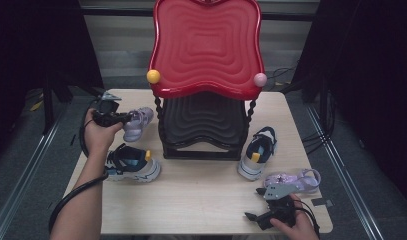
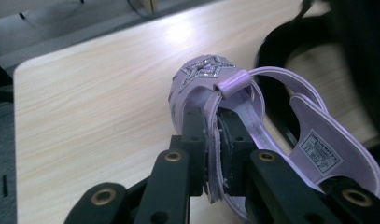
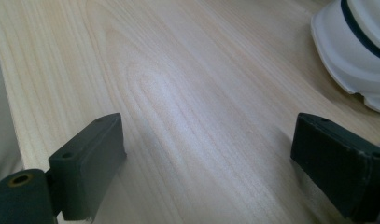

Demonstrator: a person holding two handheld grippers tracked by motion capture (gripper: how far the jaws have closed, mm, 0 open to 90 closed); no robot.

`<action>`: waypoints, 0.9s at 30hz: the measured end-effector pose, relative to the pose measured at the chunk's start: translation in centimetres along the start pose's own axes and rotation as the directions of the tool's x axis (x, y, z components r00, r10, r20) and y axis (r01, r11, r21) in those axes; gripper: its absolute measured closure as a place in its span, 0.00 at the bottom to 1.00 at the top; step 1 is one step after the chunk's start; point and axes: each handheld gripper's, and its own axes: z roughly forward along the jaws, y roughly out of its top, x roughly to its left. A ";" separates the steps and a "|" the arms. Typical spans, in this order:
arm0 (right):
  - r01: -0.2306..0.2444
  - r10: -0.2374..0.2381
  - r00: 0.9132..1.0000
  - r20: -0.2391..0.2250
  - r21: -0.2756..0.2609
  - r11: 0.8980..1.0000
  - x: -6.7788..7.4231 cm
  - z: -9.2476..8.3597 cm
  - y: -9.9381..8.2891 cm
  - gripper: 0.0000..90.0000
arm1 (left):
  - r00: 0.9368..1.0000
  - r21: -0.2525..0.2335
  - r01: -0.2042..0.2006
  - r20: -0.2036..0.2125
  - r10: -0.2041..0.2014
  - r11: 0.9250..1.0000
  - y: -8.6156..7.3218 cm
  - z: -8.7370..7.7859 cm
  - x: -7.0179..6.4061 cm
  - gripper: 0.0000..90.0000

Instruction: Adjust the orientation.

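A lilac sandal with a glitter star sits at the table's left rear, beside the shoe rack. My left gripper is shut on it. In the left gripper view the jaws pinch the sandal's side strap, and the sandal is lifted off the wooden top. My right gripper rests near the front right edge. Its jaws stand wide open over bare wood with nothing between them. The matching lilac sandal lies just behind the right gripper.
A two-tier rack with a red top shelf and a black lower shelf stands at the table's rear centre. One navy-and-white sneaker lies at the left. Another is at the right, its white sole near my right gripper. Light wooden table.
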 end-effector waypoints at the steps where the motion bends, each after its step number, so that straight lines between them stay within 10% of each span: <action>1: 0.001 -0.001 1.000 0.000 0.000 1.000 0.0 0.0 0.0 0.10 | 1.000 -0.015 -0.007 -0.003 0.007 1.000 -0.1 -0.7 -0.2 0.91; 15: 0.003 -0.003 1.000 0.000 0.004 1.000 0.0 0.0 0.0 0.10 | 0.999 -0.104 -0.019 0.043 0.024 0.994 -4.4 -10.2 -4.0 0.91; 27: -0.001 0.001 1.000 0.000 0.002 1.000 0.0 0.0 0.0 0.10 | 0.992 -0.147 -0.049 0.105 0.065 0.988 -7.5 -12.1 -7.5 0.91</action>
